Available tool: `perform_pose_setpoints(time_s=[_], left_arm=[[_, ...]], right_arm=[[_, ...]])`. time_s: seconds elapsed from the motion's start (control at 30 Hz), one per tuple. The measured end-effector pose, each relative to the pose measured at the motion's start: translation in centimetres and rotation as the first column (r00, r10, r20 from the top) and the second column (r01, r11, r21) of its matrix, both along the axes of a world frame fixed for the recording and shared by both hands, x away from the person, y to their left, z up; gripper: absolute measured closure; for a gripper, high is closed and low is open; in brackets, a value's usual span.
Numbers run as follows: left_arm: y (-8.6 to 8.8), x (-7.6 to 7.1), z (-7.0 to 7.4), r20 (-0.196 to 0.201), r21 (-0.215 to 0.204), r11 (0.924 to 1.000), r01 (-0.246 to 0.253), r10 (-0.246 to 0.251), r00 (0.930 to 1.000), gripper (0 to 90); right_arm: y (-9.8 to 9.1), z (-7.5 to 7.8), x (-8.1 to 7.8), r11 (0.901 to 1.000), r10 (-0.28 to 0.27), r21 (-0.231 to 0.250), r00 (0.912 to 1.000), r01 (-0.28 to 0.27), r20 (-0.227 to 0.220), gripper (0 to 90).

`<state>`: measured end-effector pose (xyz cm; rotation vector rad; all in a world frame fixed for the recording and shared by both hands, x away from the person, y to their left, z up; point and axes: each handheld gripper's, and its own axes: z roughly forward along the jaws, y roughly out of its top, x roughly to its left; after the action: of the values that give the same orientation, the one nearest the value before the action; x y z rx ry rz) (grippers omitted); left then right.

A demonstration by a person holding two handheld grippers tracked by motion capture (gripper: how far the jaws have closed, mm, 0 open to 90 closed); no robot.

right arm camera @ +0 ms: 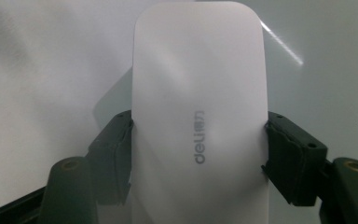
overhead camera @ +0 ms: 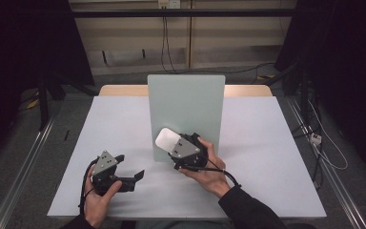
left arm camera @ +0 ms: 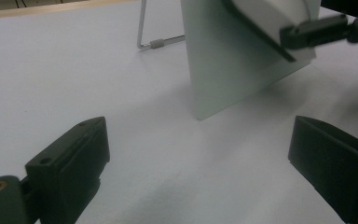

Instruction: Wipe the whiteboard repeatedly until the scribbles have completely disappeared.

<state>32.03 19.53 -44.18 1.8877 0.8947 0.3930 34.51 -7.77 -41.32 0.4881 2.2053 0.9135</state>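
Right gripper view: white, rounded, "deli"-branded eraser (right arm camera: 199, 116).

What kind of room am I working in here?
Probably a lab recording bay, not a home: a plain white table, black curtains either side, loose cables on the floor, and floor rails beside it.

surface: white sheet (overhead camera: 124, 124) over a wooden top (overhead camera: 119, 90)
floor: grey (overhead camera: 24, 152), metal rails (overhead camera: 19, 181), trailing cables (overhead camera: 331, 152)
wall: pale panels (overhead camera: 128, 43)
sides: black curtains (overhead camera: 24, 38)
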Motion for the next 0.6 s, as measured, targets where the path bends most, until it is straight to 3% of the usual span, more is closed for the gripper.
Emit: perform_pose_setpoints(time_s=[0.2,0.37,0.6], left_arm=[[0.0,0.0,0.0,-0.002,-0.001,1.0000,0.003,-0.003,1.0000,5.1],[0.0,0.1,0.0,-0.001,0.003,1.0000,0.005,-0.005,1.0000,5.1],[0.0,0.0,0.0,0.003,0.001,1.0000,0.005,-0.005,1.0000,5.2]], right_arm=[[1.2,-1.9,-0.4,0.9967,0.062,-0.050,0.9969,-0.065,-0.049,31.8],[1.9,-2.8,-0.5,0.9851,0.121,-0.112,0.9887,-0.131,-0.089,31.8],[1.7,-2.4,-0.3,0.9879,0.117,-0.092,0.9893,-0.125,-0.088,31.8]])
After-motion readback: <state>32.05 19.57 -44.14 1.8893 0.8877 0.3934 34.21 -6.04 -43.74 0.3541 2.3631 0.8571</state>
